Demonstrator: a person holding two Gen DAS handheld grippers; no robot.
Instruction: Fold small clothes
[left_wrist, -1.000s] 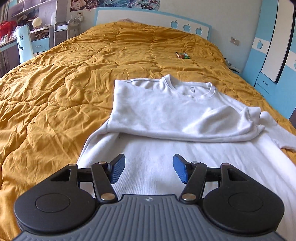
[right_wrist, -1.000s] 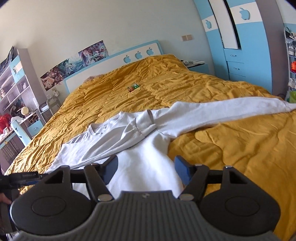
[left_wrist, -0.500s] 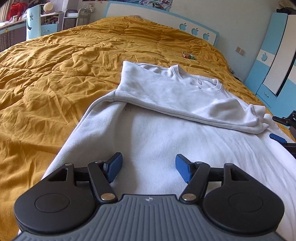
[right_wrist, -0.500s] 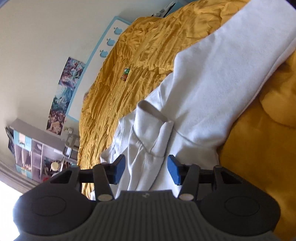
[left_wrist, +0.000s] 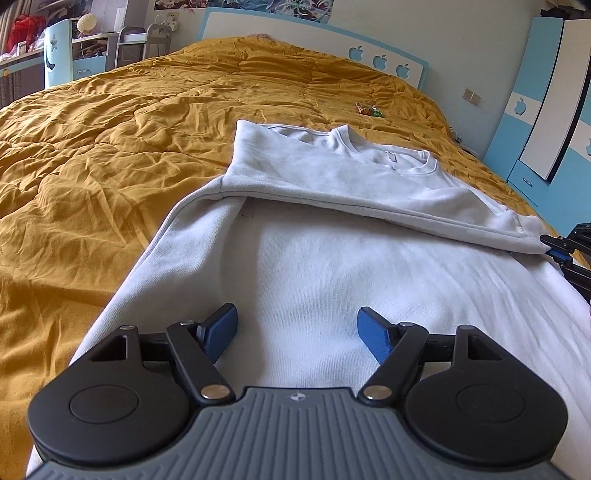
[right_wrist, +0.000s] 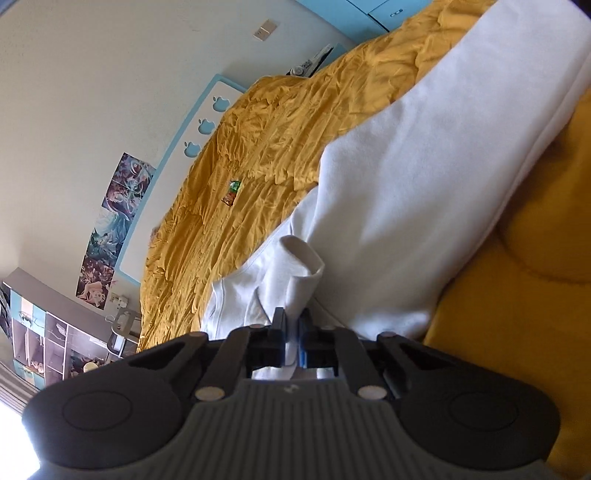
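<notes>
A white sweatshirt (left_wrist: 332, 258) lies on the mustard quilt (left_wrist: 110, 155), its left sleeve folded across the chest. My left gripper (left_wrist: 297, 328) hovers low over the sweatshirt's lower body; its jaws are opening and nothing sits between the blue pads. My right gripper (right_wrist: 292, 334), rolled onto its side, is shut on the folded sleeve's cuff (right_wrist: 301, 258) at the sweatshirt's right edge. In the left wrist view that right gripper (left_wrist: 554, 248) shows at the far right, pinching the cuff tip. The other sleeve (right_wrist: 424, 166) stretches out over the quilt.
A small green and red wrapper (left_wrist: 367, 110) lies on the quilt beyond the collar. A white and blue headboard (left_wrist: 332, 55) closes the far end. Blue wardrobes (left_wrist: 546, 110) stand to the right, a desk and chair (left_wrist: 59, 55) to the left.
My right gripper swung in to the folded cuff, rolled sideways and shut on it. My left gripper sank closer to the sweatshirt and its jaws spread wider.
</notes>
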